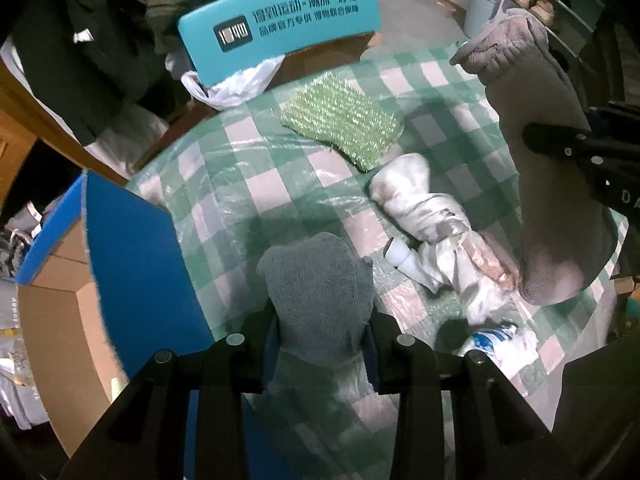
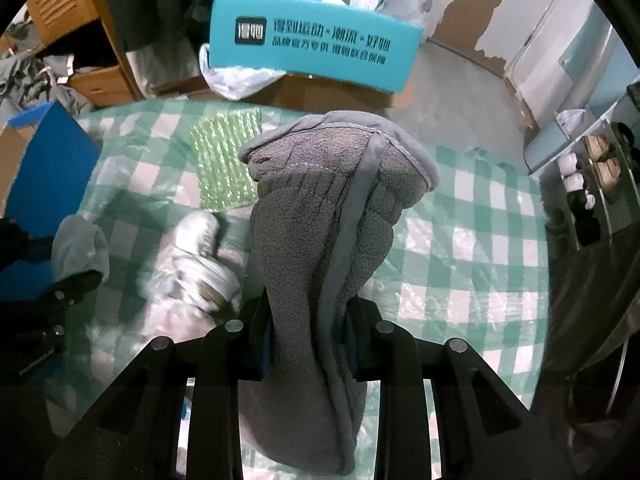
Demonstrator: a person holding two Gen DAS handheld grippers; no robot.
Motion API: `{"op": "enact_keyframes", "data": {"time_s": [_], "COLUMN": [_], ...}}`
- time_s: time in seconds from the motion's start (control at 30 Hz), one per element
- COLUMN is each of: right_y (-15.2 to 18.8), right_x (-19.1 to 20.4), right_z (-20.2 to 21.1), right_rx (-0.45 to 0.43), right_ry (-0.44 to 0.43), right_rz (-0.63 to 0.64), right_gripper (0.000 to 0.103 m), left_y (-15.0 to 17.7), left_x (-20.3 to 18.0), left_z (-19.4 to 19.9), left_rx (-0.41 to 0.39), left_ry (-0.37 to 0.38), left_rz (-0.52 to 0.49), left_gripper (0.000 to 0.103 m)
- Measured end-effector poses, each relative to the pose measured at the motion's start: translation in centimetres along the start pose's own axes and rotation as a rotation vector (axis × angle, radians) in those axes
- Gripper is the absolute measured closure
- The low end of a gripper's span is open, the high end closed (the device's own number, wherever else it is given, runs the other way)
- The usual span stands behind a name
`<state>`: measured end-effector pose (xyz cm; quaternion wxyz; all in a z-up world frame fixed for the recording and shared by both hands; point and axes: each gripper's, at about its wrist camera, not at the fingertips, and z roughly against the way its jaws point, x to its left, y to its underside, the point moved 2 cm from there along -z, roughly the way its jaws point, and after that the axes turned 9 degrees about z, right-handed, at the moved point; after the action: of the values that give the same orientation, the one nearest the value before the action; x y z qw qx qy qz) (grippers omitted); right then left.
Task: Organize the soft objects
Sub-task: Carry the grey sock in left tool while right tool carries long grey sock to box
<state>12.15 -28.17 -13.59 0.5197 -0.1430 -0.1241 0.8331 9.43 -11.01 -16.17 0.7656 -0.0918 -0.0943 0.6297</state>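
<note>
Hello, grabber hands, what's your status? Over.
Left gripper shut on grey-blue cloth. Right gripper shut on grey fleece. Both lifted off table. Nothing blocking.

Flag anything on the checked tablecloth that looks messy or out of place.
The white crumpled bundle lies in a loose heap mid-table, with a white tube poking from it and a blue-printed plastic bag beside it. The green scrubbing pad lies flat, skewed to the checks.

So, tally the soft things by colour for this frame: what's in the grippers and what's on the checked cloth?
Grey, held: 2 (small towel in left gripper; fleece cloth in right gripper)
Green: 1 (scrubber pad on table)
White: 1 (crumpled bundle on table)
Total: 4
</note>
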Motion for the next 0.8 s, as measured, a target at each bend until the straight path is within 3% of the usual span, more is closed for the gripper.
{"op": "enact_keyframes", "data": {"time_s": [0.8], "right_y": [-0.2], "right_x": [2.5], "right_z": [7.7], "right_rx": [-0.151], "right_ry": [-0.062], "right_rz": [0.063], "right_gripper": [0.077], "left_y": [1.7], "left_x": [0.6], "left_z": [8.8], "left_rx": [-0.164], "left_ry": [-0.021], "left_rz": [-0.024], "left_gripper": [0.068]}}
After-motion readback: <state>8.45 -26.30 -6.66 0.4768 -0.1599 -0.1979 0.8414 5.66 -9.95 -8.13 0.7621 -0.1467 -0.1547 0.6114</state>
